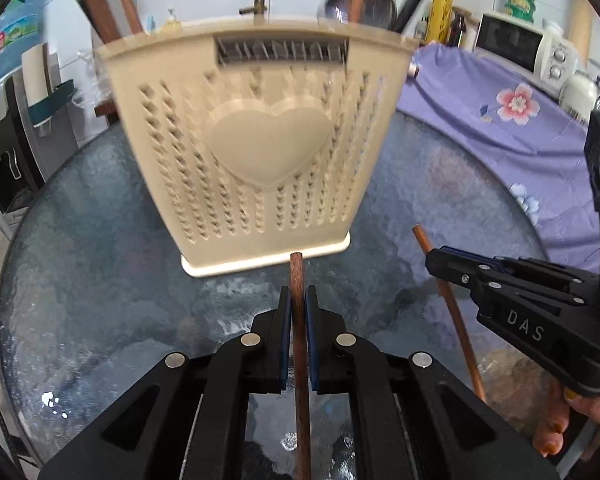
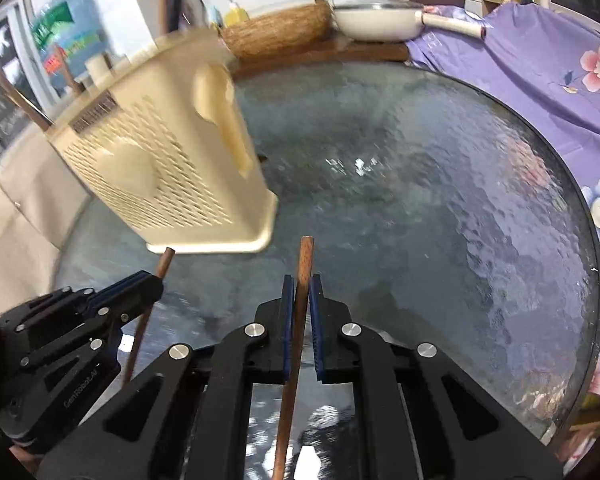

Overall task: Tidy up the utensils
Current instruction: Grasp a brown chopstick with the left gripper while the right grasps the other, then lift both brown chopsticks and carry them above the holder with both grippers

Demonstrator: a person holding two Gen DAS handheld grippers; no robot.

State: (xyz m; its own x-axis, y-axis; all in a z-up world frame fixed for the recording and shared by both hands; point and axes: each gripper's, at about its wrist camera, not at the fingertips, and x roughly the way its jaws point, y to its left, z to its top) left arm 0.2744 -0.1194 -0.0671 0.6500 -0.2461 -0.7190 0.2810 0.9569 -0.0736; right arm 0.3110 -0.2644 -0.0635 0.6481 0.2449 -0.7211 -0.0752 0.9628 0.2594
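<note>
**Two chopsticks held, one in each tongs**

Two wooden chopsticks are in view, one for each hand. The dark chopstick point(image 1: 298, 320) lies along the line of the left tongs point(image 1: 299, 300); its blunt end points forward, toward the foot of the holder point(image 1: 256, 136), and stops a little in front of it. The blue pads point(image 1: 286, 340) are clamped on its shaft from both sides. The rest of the stick runs back under the tongs and out of the picture.

The lighter chopstick point(image 2: 300, 312) is held the same way in the right tongs point(image 2: 301, 292), clamped between the pads, with its end pointing forward over the bare glass of the bench point(image 2: 440, 208). Its long axis leans slightly to the right toward the tip.

In the left wrist view, the right tongs come in from the right side, and the lighter stick slants up to the left from them. A hand point(image 1: 588, 404) holds the tongs from below.

One beige holder stands on the round glass bench, with many small holes and one raised heart on its front. Some long handles stand up inside it; I cannot count them well. In the right wrist view, the holder is to the left of both sticks.

Beyond the bench lies a purple cloth point(image 1: 512, 120) with flowers, and one white microwave point(image 1: 520, 48) behind it.
</note>
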